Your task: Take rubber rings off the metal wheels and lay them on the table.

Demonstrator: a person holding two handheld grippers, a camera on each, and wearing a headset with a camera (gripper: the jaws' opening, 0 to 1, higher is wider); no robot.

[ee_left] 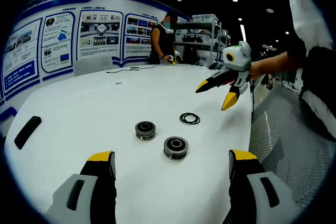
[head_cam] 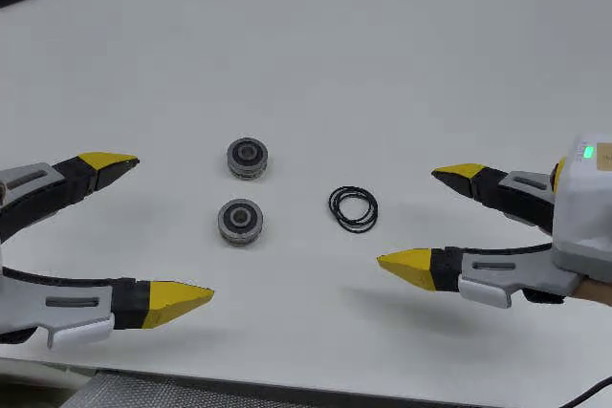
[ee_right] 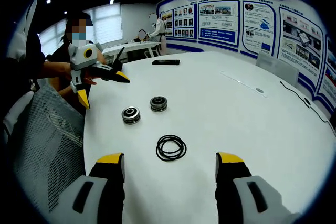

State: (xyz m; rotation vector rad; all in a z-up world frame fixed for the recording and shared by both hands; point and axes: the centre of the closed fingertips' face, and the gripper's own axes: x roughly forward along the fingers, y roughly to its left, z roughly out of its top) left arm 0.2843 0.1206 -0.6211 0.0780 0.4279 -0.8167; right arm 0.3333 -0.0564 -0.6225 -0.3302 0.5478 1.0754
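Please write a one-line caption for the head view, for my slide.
Open left claw and open right claw flank two metal wheels and loose rubber rings on the white table.

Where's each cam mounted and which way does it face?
Head view: headset, looking down at table, upper wheel, lower wheel, rubber rings; left gripper, right gripper enter from the sides.
Left gripper view: on left gripper, along its jaws, toward the right gripper and person's arm.
Right gripper view: on right gripper, along its jaws, toward the left gripper.
Shared: wheels, rings.
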